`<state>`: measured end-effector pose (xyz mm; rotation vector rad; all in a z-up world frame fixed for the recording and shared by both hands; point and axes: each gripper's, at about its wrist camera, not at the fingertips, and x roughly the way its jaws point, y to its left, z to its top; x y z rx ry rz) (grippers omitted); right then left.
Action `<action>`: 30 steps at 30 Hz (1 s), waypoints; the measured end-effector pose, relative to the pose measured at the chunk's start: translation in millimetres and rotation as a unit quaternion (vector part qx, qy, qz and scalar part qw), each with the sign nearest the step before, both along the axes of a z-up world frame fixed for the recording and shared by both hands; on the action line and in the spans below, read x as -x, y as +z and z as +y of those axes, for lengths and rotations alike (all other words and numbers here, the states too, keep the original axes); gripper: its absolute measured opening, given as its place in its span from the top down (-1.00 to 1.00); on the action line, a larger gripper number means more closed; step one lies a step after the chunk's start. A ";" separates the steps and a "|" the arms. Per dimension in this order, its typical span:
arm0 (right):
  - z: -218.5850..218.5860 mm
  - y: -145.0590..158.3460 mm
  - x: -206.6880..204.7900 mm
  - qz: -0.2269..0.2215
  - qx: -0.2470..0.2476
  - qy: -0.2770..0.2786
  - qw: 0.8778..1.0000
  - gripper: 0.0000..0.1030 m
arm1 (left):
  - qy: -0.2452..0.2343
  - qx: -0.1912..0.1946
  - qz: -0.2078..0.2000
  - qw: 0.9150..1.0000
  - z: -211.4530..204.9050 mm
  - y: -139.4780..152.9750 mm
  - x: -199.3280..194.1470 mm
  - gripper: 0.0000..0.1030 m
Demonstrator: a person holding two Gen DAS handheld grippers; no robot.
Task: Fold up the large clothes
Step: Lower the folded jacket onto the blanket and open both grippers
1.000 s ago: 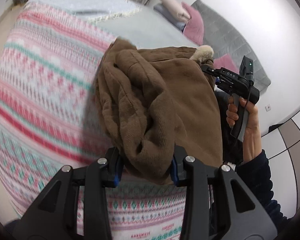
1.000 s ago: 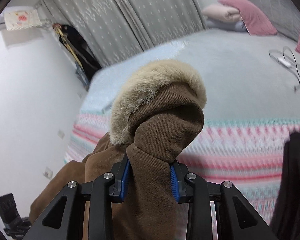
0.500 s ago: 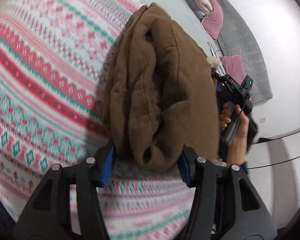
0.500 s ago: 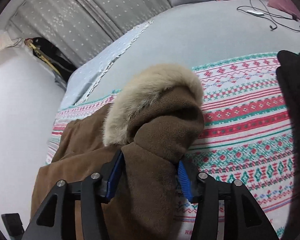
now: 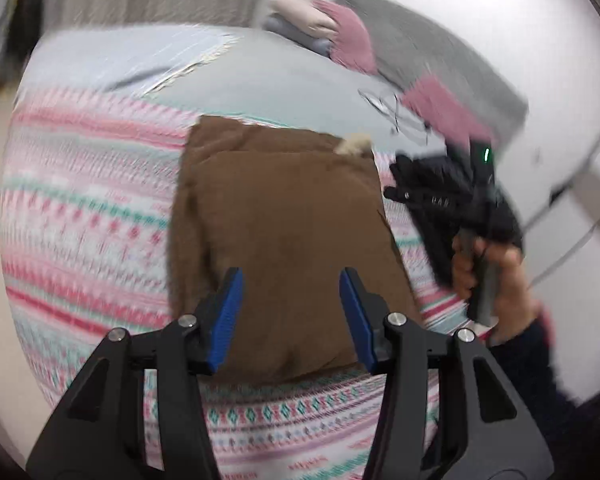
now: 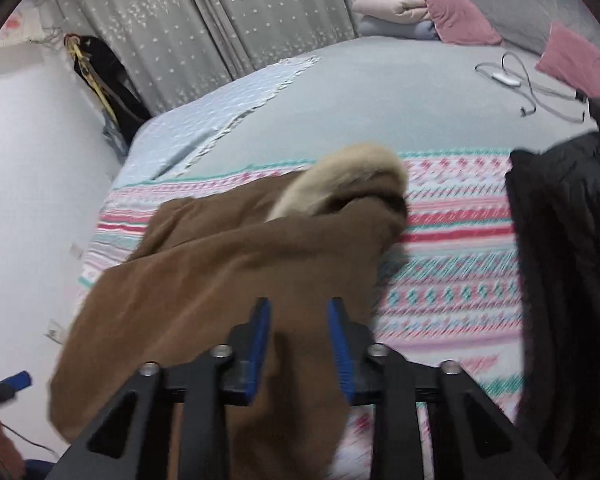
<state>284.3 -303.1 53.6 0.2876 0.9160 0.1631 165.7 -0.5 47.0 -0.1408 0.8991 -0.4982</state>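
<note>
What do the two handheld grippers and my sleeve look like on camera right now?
Both the left gripper and right gripper are black angular frames with blue-padded jaws and silver bolts. The right one shows a green light and pistol handle; the sleeve is dark navy.

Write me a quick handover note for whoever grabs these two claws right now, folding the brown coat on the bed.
Left claw: open, empty, above the coat's near edge; its jaws just narrowed.
Right claw: open, empty, over the coat's right side; its jaws just narrowed too.
Brown coat: released, lying folded in a rough rectangle on the patterned blanket, fur trim at the far end.
Black garment: at the right, unfolded.
Left: tidy the coat if needed, probably the black garment next.
</note>
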 end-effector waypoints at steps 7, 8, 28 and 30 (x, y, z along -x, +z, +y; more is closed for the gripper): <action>54.5 -16.8 53.1 0.014 0.042 0.025 0.999 0.53 | 0.044 -0.090 0.035 0.994 -8.0 -55.3 -44.8 0.86; 62.3 -22.3 62.3 0.012 0.066 0.027 0.997 0.52 | 0.041 -0.091 0.039 0.994 -6.3 -62.2 -44.5 0.86; 65.1 -12.3 119.2 -0.023 0.102 -0.014 0.994 0.35 | 0.091 -0.108 0.000 0.990 -7.2 -54.2 -16.4 0.76; 66.1 2.6 138.4 -0.039 0.116 -0.009 0.992 0.32 | 0.101 -0.109 0.003 0.989 -5.7 -45.1 -4.5 0.73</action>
